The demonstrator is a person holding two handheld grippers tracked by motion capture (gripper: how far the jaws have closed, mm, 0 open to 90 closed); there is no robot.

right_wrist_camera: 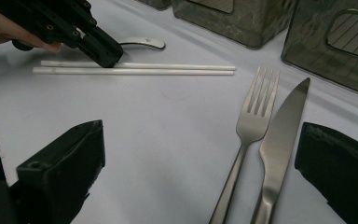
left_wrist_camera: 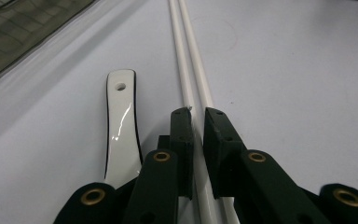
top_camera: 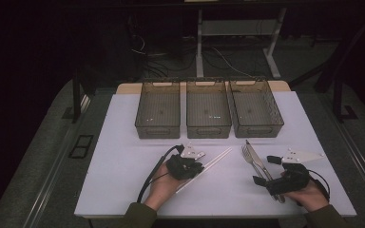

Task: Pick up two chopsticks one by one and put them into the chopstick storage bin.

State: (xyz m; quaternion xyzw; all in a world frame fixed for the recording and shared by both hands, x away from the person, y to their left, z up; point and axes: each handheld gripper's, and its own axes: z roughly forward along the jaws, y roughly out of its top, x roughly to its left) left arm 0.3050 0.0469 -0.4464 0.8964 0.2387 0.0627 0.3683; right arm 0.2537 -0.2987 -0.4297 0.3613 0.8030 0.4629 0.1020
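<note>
High view: three bins (top_camera: 208, 124) upper centre, empty; nothing sorted yet. Left gripper view: left gripper (left_wrist_camera: 196, 122) jaws pinched on chopsticks (left_wrist_camera: 193, 65), centre frame, on table. Right gripper view: right gripper (right_wrist_camera: 205, 158) jaws wide apart, straddling fork (right_wrist_camera: 249, 135) and knife (right_wrist_camera: 279, 135).

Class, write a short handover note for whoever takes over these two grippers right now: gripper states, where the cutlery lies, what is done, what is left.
Left gripper: jaws closed on the white chopsticks, which lie on the table; white spoon beside it.
Right gripper: open, hovering at the handles of fork and knife, gripping neither.
Done: nothing sorted; three bins look empty.
Left: probably lift the chopsticks, then bin every piece.
</note>
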